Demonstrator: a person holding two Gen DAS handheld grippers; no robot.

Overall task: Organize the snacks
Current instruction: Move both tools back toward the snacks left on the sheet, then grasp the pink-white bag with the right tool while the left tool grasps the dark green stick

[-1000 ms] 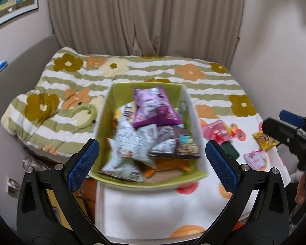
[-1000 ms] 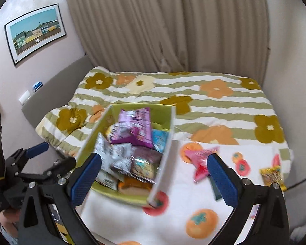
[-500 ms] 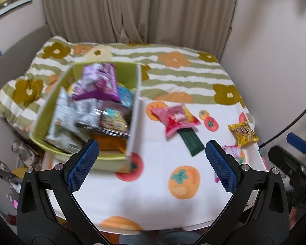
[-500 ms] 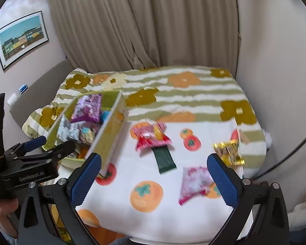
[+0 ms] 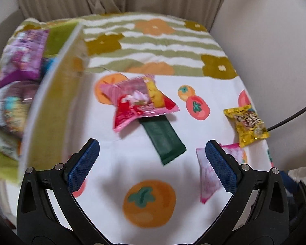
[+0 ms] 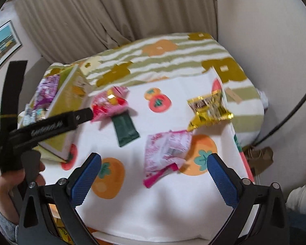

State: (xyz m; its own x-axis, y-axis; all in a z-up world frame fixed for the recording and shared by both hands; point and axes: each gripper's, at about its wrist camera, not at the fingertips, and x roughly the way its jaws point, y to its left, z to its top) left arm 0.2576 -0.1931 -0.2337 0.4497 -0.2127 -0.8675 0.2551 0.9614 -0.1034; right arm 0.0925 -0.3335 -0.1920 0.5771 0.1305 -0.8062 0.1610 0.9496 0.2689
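Hovering left gripper and right gripper, jaws wide, crinkly pink packet, flat green bar.

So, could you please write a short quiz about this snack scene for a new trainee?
1. True or false: the left gripper holds a packet.
2. Which lies partly under the pink and red plastic snack bag? A: shiny yellow foil packet; B: dark green flat wrapper bar; C: pale pink crinkled packet.
3. Fill in: the green box full of snacks stands at the ____ side of the white fruit-print cloth, seen from the left wrist.

Key: 1 false; 2 B; 3 left.
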